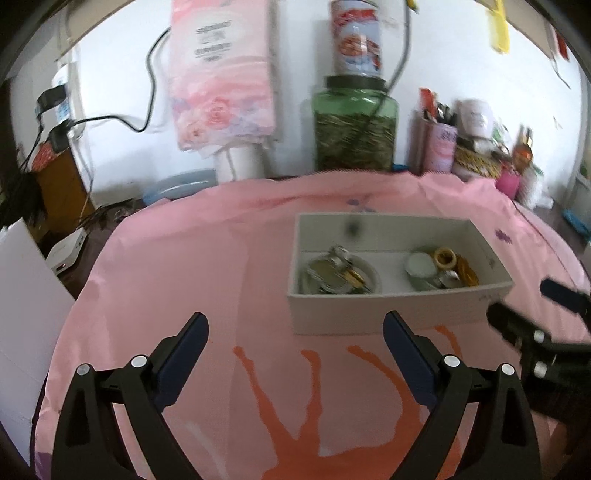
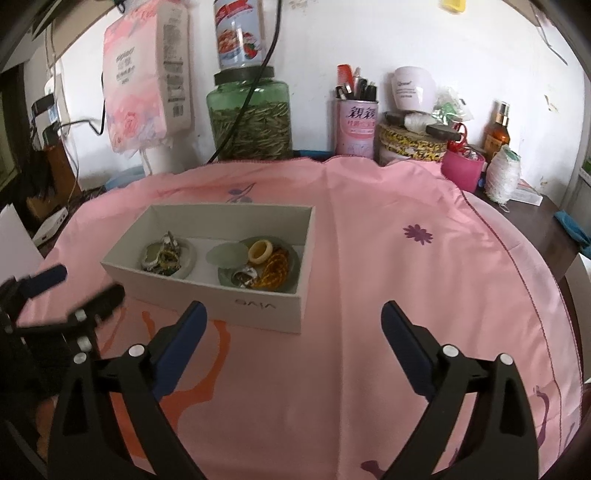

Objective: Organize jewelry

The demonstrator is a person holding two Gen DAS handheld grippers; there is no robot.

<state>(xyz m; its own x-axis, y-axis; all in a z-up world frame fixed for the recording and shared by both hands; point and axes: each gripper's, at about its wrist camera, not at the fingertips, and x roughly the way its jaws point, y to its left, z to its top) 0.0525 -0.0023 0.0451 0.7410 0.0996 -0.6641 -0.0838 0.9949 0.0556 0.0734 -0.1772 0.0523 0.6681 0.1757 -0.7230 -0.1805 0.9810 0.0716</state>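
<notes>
A pink cloth (image 2: pixel 388 258) with orange and purple printed figures covers the tabletop, and everything of the task sits on it. The white cardboard box (image 2: pixel 258 306), open at the top, is the landmark: it rests on the cloth toward the far middle, its long side facing the cameras.

Behind the box, against the white wall, stands a green glass jar (image 2: pixel 249 118) filled with pale seeds, with a printed tin can (image 2: pixel 238 33) standing on its lid. Left of the jar hangs a pink pack of tissues (image 2: pixel 144 85). Right of the jar stands a pink canister (image 2: pixel 355 127) holding combs and pens.

The left gripper (image 1: pixel 295 332) hovers over the cloth just in front of the box, its blue-padded fingers (image 1: pixel 184 354) spread wide with nothing between them. The right gripper (image 2: pixel 293 321) hovers in front of the box's right corner, its fingers likewise apart and empty.

Inside the box, a pale dish (image 2: pixel 186 266) on the left holds a tangle of metallic jewelry (image 2: pixel 164 254). A green dish (image 2: pixel 291 258) on the right holds a cream ring (image 2: pixel 260 252), a coiled golden chain (image 2: pixel 275 273), a small silver piece (image 2: pixel 245 277) and a pale green shell-shaped piece (image 2: pixel 227 254) leaning at its left rim.
</notes>
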